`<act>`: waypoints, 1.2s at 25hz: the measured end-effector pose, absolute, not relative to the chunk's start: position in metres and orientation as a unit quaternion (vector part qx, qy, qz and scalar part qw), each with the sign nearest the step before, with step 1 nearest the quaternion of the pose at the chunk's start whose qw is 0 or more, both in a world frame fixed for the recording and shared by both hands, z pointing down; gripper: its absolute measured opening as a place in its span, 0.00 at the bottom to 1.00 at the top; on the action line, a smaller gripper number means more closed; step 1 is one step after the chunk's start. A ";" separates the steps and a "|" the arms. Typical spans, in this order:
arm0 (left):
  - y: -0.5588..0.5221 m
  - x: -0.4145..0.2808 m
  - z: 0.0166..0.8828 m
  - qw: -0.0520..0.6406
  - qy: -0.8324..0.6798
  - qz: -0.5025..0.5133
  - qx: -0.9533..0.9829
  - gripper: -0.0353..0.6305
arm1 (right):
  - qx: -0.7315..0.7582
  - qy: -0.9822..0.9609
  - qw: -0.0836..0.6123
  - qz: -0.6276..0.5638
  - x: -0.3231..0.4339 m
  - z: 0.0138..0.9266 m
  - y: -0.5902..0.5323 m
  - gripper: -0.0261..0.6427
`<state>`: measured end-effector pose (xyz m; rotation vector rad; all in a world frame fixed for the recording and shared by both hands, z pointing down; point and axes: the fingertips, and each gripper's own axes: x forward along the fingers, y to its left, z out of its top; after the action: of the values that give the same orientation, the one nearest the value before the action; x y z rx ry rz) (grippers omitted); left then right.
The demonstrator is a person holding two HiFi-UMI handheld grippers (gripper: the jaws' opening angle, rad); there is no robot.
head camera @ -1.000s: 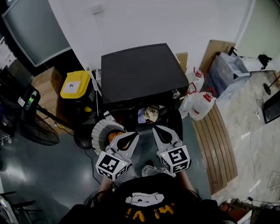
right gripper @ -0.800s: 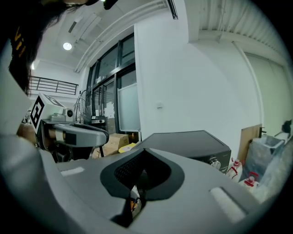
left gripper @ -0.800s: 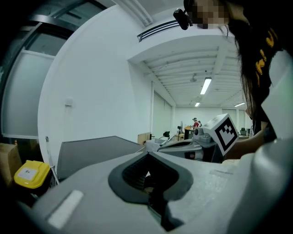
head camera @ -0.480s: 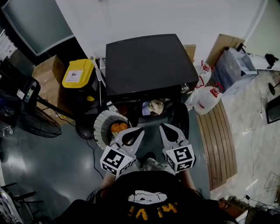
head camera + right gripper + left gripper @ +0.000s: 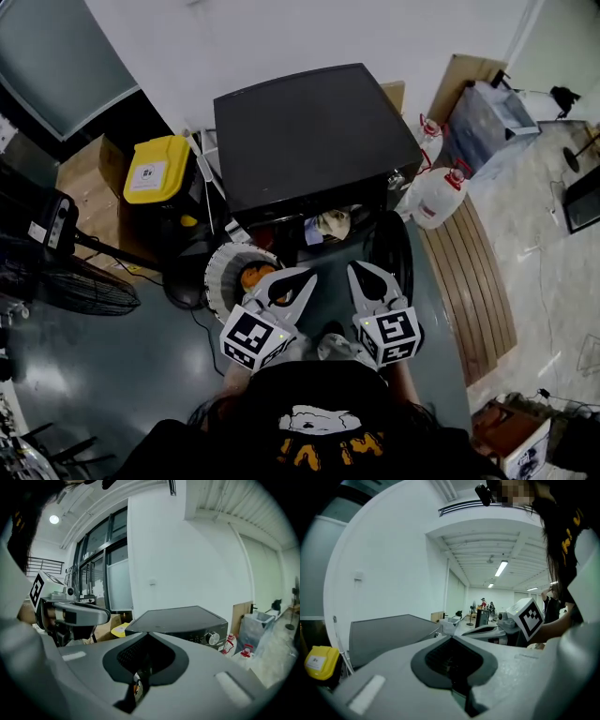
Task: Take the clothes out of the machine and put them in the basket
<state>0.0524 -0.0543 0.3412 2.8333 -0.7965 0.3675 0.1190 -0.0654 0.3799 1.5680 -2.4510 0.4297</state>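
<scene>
The black washing machine (image 5: 314, 131) stands against the wall with its door (image 5: 394, 251) swung open at the front right. Light clothes (image 5: 328, 225) show in its opening. To the left of the opening a white round basket (image 5: 225, 267) holds an orange garment (image 5: 253, 276). My left gripper (image 5: 306, 274) and right gripper (image 5: 356, 267) hover side by side just in front of the opening, both shut and holding nothing. In the left gripper view the gripper (image 5: 451, 637) has its jaws meeting at the tip, short of the machine's lid (image 5: 389, 630). The right gripper (image 5: 147, 633) looks the same before the machine (image 5: 183, 619).
A yellow-lidded bin (image 5: 157, 169) and a floor fan (image 5: 84, 286) stand at the left. White jugs with red caps (image 5: 436, 197), a grey tub (image 5: 487, 117) and a wooden slatted board (image 5: 478, 281) lie at the right. People stand far off in the left gripper view.
Both grippers stay shut and side by side. They have drifted slightly toward the machine's opening as the head view shifted.
</scene>
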 end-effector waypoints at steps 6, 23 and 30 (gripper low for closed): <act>-0.067 0.038 0.341 0.083 -0.228 0.126 0.962 0.05 | 0.566 -0.804 0.102 0.152 0.106 0.385 -0.069 0.07; -0.090 0.006 0.387 0.078 -0.110 0.160 0.978 0.05 | 0.636 -0.745 0.140 0.142 0.094 0.418 -0.085 0.09; -0.107 0.015 0.408 0.071 -0.093 0.154 0.981 0.05 | 0.643 -0.731 0.154 0.168 0.111 0.449 -0.093 0.16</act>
<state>0.0153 -0.1069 0.4084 2.9499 -0.2785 0.4626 0.1112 -0.0930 0.4493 1.8443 -2.0956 0.4811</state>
